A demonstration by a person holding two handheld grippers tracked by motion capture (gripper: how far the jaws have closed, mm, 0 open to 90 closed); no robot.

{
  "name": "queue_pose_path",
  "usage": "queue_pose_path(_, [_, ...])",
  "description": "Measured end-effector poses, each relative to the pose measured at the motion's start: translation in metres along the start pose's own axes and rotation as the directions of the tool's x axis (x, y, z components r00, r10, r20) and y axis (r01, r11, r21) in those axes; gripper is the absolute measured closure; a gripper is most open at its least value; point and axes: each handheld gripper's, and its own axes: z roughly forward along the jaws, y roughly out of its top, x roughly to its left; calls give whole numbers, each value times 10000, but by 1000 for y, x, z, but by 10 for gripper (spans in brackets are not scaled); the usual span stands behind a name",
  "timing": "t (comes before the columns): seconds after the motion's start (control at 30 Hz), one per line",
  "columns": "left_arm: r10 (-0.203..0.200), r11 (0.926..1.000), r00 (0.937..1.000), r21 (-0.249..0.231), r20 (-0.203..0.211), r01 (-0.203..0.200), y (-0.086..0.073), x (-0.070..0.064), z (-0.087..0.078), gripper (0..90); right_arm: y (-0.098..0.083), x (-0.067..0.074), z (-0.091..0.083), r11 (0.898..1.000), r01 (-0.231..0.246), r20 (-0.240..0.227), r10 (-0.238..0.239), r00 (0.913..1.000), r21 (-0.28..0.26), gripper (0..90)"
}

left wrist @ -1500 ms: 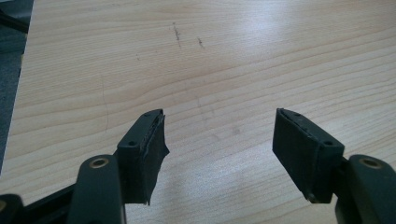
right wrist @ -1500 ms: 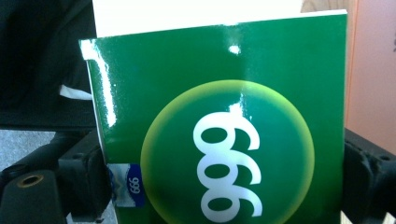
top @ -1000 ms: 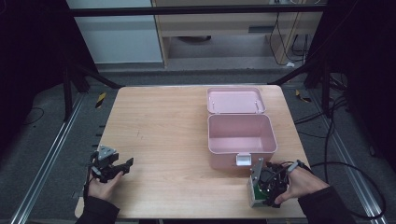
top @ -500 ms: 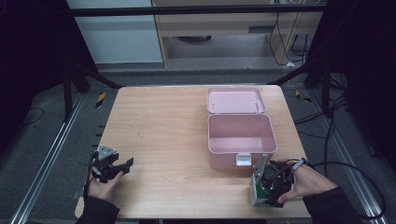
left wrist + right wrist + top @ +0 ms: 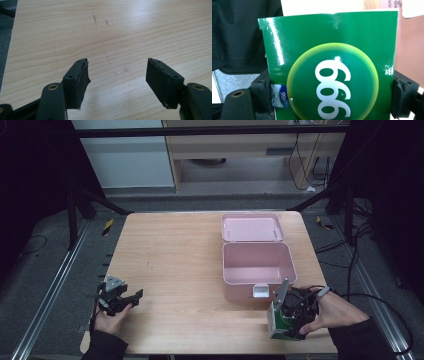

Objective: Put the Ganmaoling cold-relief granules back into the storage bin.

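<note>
A green carton (image 5: 332, 70) printed with a round yellow-green badge and white digits sits between the two black pads of my right gripper (image 5: 332, 96), which is shut on its sides. In the high view the carton (image 5: 278, 322) hangs tilted just off the table's front right, in front of the open pink box (image 5: 255, 262), with my right gripper (image 5: 292, 317) behind it. My left gripper (image 5: 131, 299) rests at the front left of the table, jaws open. Its own view shows both pads (image 5: 80, 80) wide apart over bare wood, nothing between them.
The pink box's lid (image 5: 251, 227) lies folded back toward the far edge, and a white latch (image 5: 261, 291) sticks out of its near wall. The wooden table (image 5: 175, 255) is ringed by a dark metal frame, with cables trailing at the right.
My right gripper has lifted the green carton a little off the table by the box's near wall. The left gripper has stayed where it was.
</note>
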Motion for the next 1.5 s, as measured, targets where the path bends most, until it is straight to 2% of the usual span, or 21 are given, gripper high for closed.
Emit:
queue_pose_path(0.27, [4,10000,10000,3,7,-4,0,0,0,338,2,4,-25,10000,-72,68,72,10000,29,162])
queue_pose_path(0.6, [31,10000,10000,31,9,-32,0,0,0,339,5,1,-44,9999,-81,319,83,9995,-80,162])
queue_pose_path(0.93, [16,10000,10000,36,25,-16,0,0,0,339,9,-7,-67,9996,-143,641,159,9978,-257,161])
queue_pose_path(1.5, [18,10000,10000,58,35,-18,0,1,1,339,17,-26,-89,9994,-177,1022,207,9945,-306,161])
